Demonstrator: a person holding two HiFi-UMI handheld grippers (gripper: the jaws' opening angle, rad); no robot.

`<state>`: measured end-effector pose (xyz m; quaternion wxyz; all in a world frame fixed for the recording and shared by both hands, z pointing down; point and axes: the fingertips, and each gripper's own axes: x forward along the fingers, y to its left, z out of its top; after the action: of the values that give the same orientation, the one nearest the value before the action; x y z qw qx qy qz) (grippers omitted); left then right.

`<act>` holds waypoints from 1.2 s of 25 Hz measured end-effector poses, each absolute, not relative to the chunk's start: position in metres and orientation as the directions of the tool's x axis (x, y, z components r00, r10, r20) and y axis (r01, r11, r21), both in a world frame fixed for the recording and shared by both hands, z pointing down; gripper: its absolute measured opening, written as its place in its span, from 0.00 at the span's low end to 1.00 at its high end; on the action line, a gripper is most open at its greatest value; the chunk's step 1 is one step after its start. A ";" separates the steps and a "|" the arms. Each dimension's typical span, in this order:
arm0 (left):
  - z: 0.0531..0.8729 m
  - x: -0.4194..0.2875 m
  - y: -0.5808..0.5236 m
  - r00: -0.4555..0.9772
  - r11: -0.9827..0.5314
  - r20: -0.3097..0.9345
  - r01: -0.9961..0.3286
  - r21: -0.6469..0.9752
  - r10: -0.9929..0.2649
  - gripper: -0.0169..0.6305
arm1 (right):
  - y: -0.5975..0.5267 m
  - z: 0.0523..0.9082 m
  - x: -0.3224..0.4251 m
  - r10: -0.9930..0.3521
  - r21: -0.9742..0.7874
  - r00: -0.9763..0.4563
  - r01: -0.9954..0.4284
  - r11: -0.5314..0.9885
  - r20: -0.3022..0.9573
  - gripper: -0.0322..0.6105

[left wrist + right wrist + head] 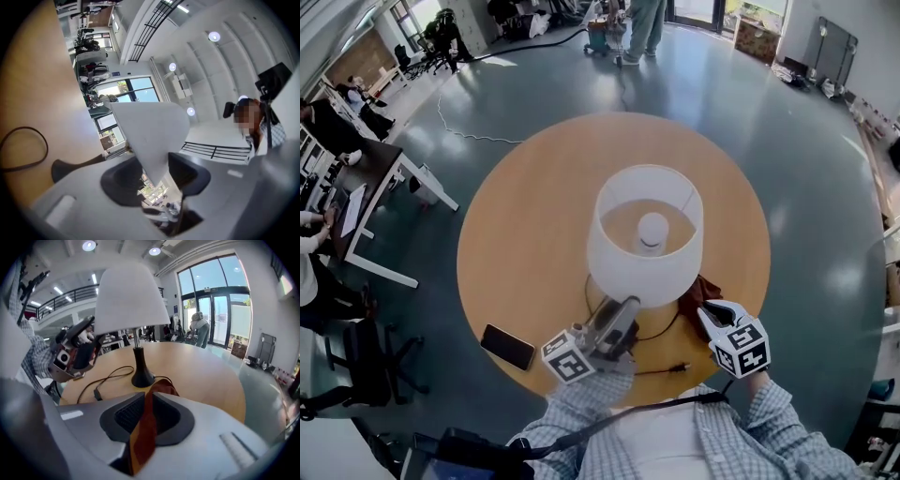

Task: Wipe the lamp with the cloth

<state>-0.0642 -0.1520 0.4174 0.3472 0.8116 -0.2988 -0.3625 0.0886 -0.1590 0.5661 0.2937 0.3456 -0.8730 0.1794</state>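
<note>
Rust-red cloth (145,427) pinched flat between the closed jaws of the right gripper (147,416), a fold poking out past the tips. Left gripper (157,176) part-open, lower rim of the white lampshade (150,136) standing between its pads, no clear squeeze on it. Lamp (645,246) upright near the middle of the round wooden table (525,225), bulb (652,228) showing inside the shade. Left gripper under the shade's near edge, right gripper just beside the shade on the right, cloth bunched close to it. Black cord (105,378) looping from the black base (142,378) across the tabletop. Dark phone (507,346) flat near the table's edge, left of both grippers, apart from the lamp.
</note>
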 end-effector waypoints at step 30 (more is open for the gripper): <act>0.426 -0.068 -0.152 0.551 -0.576 -0.378 -0.242 0.781 -0.744 0.27 | -0.231 0.349 0.090 -0.689 -0.311 -0.718 -0.679 0.665 0.095 0.17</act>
<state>-0.0675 -0.1523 0.4264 0.3454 0.8102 -0.3041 -0.3631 0.0901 -0.2305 0.3491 -0.0155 0.3749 -0.9123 0.1641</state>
